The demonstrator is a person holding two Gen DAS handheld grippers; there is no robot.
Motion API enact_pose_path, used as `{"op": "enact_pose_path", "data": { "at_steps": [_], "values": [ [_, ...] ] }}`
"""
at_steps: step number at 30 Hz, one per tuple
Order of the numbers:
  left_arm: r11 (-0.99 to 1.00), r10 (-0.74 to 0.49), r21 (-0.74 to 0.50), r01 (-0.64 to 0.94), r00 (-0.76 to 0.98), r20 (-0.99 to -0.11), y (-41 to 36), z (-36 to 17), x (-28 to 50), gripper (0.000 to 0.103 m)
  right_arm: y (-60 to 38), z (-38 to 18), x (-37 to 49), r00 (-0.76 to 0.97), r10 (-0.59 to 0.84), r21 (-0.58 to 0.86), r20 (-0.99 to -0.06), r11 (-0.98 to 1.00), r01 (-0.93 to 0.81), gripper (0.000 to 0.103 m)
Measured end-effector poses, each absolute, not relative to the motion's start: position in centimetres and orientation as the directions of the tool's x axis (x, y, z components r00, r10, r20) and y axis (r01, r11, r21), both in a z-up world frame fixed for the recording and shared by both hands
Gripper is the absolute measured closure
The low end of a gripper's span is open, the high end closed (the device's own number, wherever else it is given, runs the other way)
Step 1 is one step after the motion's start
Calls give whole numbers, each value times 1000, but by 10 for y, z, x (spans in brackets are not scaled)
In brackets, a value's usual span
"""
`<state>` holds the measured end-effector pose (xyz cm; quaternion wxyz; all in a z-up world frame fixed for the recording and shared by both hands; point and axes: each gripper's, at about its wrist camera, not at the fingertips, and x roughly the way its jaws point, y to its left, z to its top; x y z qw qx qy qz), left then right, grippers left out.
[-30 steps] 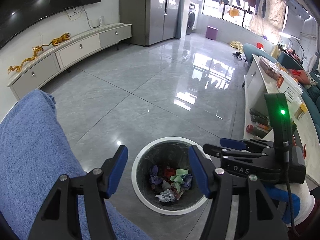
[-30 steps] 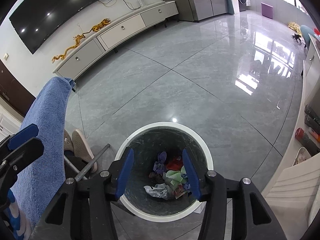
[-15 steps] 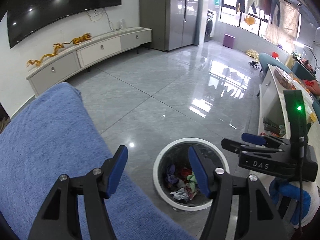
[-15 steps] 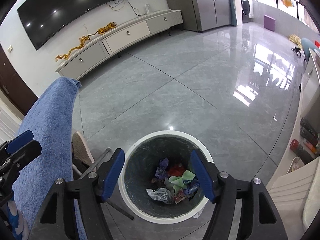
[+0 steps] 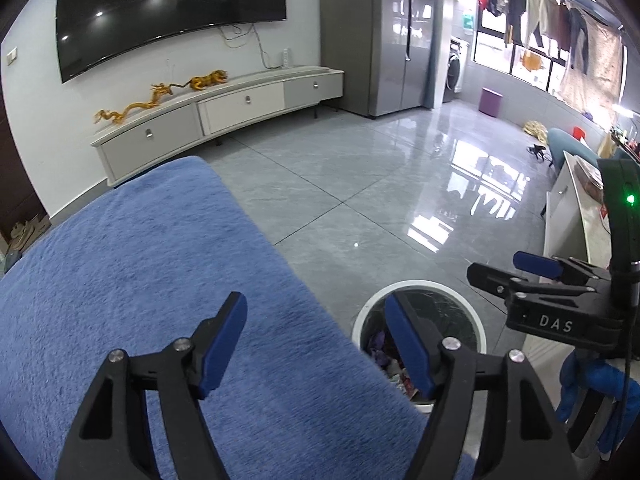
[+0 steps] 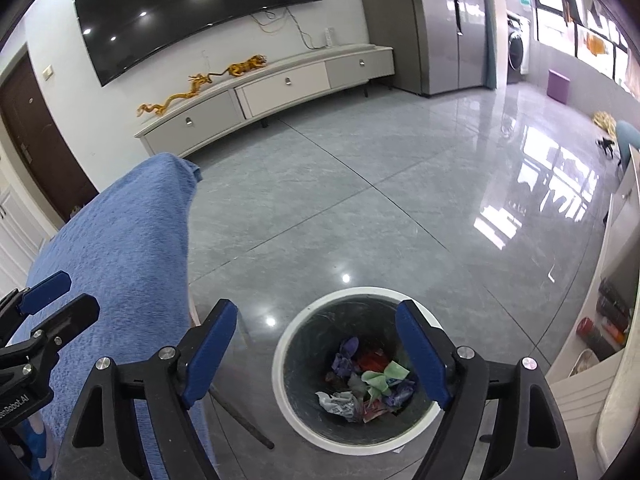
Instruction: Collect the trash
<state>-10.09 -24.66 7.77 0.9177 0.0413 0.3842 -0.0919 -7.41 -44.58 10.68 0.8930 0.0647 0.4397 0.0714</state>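
Both fingers are spreading, empty: right gripper (image 6: 316,354) over the bin (image 6: 298,328), left gripper (image 5: 316,344) now drifting off over the towel (image 5: 120,264). Trash (image 6: 366,380) dropped; I'm heading for more.

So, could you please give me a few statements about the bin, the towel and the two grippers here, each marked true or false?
1. The trash bin holds crumpled scraps. True.
2. The right gripper grips a scrap. False: nothing sits between its opening jaws.
3. The blue towel lies inside the bin. False: it is draped beside it.
4. The left gripper carries nothing. True; its jaws are opening.
5. The bin has a lid on. False: it is uncovered.
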Motion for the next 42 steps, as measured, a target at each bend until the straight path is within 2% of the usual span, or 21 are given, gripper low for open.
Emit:
{"op": "enact_pose_path", "data": {
  "at_steps": [30,42],
  "values": [
    [998,66,39,-53,769,-636,-152,108,-148,31,-354,154,-106,718,155,7,-679,979,-205,8],
    [995,96,41,-91,771,-629,-133,107,-149,31,-334,154,-111,735,156,-16,-660,975,-222,5]
  ]
}}
